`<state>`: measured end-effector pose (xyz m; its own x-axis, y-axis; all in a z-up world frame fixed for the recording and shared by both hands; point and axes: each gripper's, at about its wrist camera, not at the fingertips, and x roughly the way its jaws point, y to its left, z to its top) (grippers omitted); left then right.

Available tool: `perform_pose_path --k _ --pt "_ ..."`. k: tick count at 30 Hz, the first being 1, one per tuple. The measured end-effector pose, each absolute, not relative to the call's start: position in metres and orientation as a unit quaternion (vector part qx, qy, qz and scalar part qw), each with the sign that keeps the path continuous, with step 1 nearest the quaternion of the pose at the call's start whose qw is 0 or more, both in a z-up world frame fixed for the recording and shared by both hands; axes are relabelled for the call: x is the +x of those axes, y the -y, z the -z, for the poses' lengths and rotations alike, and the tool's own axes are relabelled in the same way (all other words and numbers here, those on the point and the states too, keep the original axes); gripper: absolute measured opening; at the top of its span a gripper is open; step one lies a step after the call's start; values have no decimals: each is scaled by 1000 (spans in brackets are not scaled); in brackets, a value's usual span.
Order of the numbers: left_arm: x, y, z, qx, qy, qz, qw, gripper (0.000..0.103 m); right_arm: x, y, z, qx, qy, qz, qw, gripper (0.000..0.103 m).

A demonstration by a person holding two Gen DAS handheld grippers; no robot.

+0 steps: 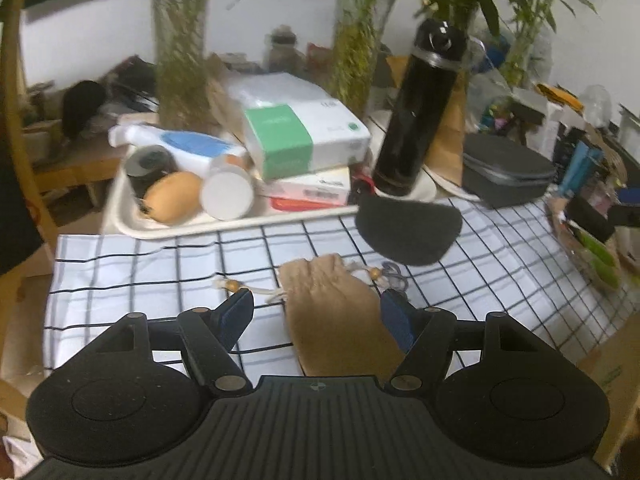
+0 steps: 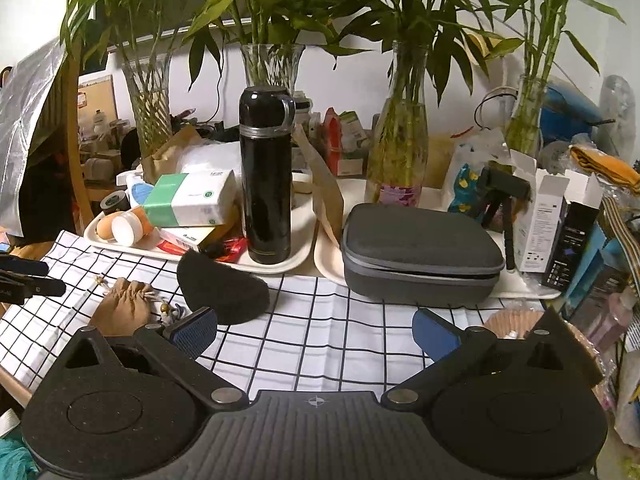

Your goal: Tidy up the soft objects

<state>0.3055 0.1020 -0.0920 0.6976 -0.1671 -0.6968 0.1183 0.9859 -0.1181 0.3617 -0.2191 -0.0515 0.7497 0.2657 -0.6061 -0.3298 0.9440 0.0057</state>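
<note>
A: Start with the left tongs. What are they doing?

B: The jaws stand apart, one on each side of the tan drawstring pouch on the checked cloth. The right pad looks just beside the pouch's edge; the left pad is clear of it, near the beaded cord. Nothing is gripped yet.

A: And the right tongs?

B: Wide and empty — only bare cloth between the pads. The dark felt pad lies just ahead of them, to their left, with the pouch further left.

A: So how should the left make its grab?

B: I'd centre the jaws over the pouch's gathered body, not the cords, come down until the pads flank the fabric, then close slowly — soft cloth bunches and can slip out.

A: Anything to avoid?

B: The cluttered tray and the black flask behind; a low lift should keep clear.
</note>
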Motion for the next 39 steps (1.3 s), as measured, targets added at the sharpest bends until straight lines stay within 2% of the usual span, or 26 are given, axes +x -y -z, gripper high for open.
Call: perform_pose_path --k 23,35,38,39 --pt "352 -103 149 -19 -440 98 892 69 385 197 66 -79 -334 -184 921 103" --pt "347 -90 158 43 -437 87 894 68 385 197 66 -81 -338 -183 920 103" --pt "348 -89 159 49 -436 84 895 64 385 197 67 -82 -341 -184 918 103" --pt "347 -90 159 48 -435 85 895 60 385 197 67 -82 -342 -184 918 103"
